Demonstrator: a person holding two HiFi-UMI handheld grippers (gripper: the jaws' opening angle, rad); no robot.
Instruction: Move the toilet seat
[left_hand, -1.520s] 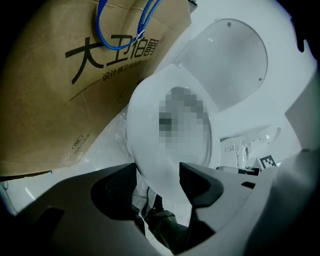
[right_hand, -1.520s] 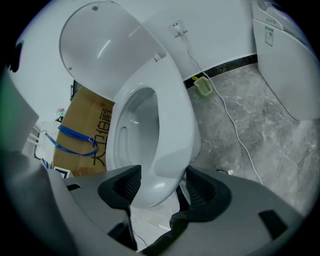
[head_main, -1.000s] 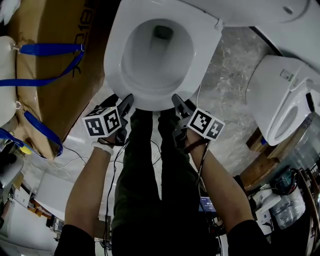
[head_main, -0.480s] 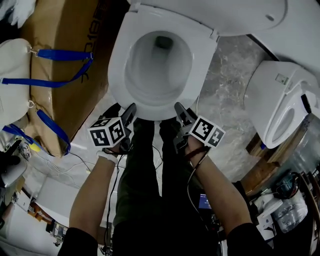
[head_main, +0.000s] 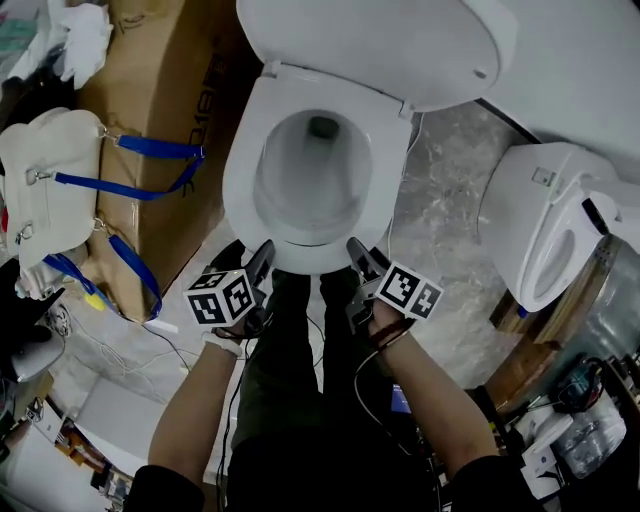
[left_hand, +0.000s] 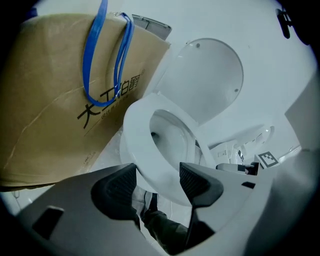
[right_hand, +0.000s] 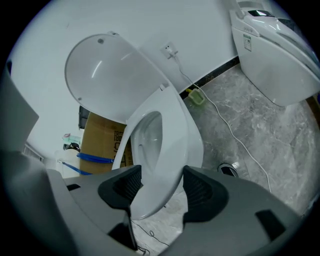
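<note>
The white toilet seat (head_main: 243, 170) lies ring-shaped over the bowl, with the lid (head_main: 380, 45) raised behind it against the wall. My left gripper (head_main: 258, 258) is at the seat's front edge on the left, my right gripper (head_main: 356, 252) at the front edge on the right. In the left gripper view the seat's rim (left_hand: 137, 150) runs down between the two pads of the gripper (left_hand: 158, 181), filling the gap. The right gripper view shows the same: the seat's front tip (right_hand: 170, 150) sits between the pads of that gripper (right_hand: 161, 187). Whether the seat is off the bowl I cannot tell.
A brown cardboard box (head_main: 160, 110) with blue straps stands close on the toilet's left, a white bag (head_main: 45, 180) beside it. A second white toilet (head_main: 545, 230) stands on the right. A cable (right_hand: 225, 127) runs over the grey marble floor. The person's legs (head_main: 300, 380) are right in front of the bowl.
The head view has drawn back and now shows much more of the raised lid. Both grippers have stayed at the seat's front edge, a little closer together.
</note>
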